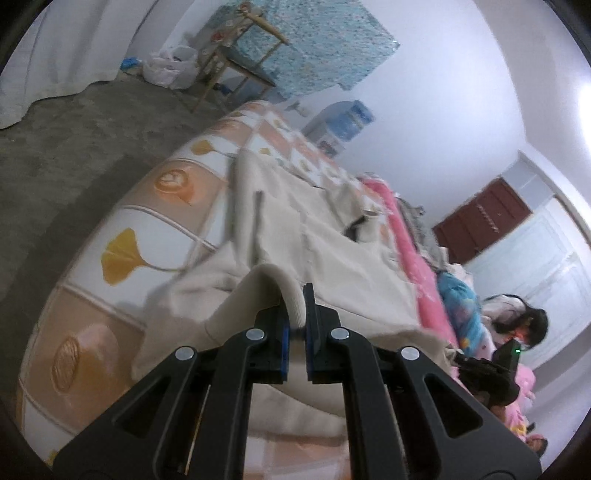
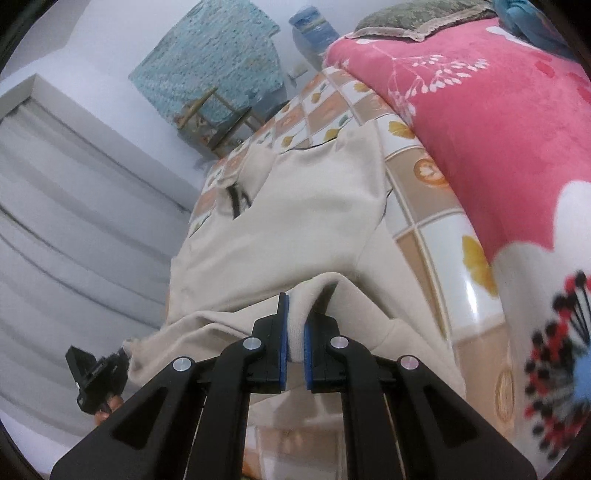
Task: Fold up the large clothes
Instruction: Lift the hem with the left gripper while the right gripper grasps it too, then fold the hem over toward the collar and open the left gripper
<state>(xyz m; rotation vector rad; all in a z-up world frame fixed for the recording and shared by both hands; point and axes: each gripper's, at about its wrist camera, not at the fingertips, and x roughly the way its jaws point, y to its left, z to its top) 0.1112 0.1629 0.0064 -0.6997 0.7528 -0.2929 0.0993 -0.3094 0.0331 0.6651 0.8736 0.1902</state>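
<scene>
A large cream sweatshirt (image 1: 325, 229) with a dark drawstring lies spread over a bed covered in a checked sheet with orange and leaf prints (image 1: 122, 254). My left gripper (image 1: 297, 314) is shut on a ribbed hem fold of the cream sweatshirt, which bulges up between the blue pads. In the right wrist view the same sweatshirt (image 2: 295, 218) stretches away, and my right gripper (image 2: 295, 317) is shut on another part of its near edge. The left gripper (image 2: 98, 376) shows at the lower left of the right wrist view, also at the garment's edge.
A pink floral blanket (image 2: 498, 147) lies along the bed's right side beside a grey pillow (image 2: 413, 18). A wooden chair (image 1: 236, 70) and plastic bags (image 1: 170, 66) stand on the concrete floor. White curtains (image 2: 74, 221) hang at left. A person (image 1: 524, 325) sits at the bed's far side.
</scene>
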